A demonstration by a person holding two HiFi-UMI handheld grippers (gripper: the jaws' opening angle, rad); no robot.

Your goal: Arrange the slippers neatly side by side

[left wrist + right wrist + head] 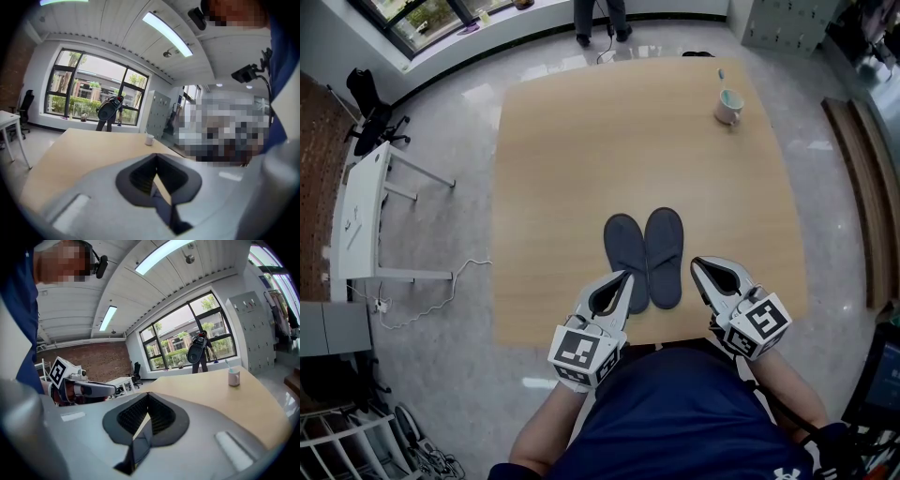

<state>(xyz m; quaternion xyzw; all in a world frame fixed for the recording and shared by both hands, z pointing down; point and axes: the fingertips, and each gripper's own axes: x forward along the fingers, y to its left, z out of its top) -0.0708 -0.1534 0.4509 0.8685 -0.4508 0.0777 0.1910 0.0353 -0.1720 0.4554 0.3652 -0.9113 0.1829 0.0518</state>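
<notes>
Two dark grey slippers lie side by side on the wooden table (562, 169), toes pointing away from me: the left slipper (624, 246) and the right slipper (665, 251). They touch along their inner edges. My left gripper (628, 275) hovers at the left slipper's heel, jaws shut with nothing between them. Just right of the right slipper's heel, my right gripper (694, 262) is also shut and empty. In the left gripper view the shut tips (156, 154) point over the table. In the right gripper view the tips (147, 393) do the same.
A white mug (729, 105) with a toothbrush stands at the table's far right corner. A person (600, 19) stands by the far window. A white desk (361, 216) and a black chair (370, 108) are on the left, and a wooden bench (862, 187) is on the right.
</notes>
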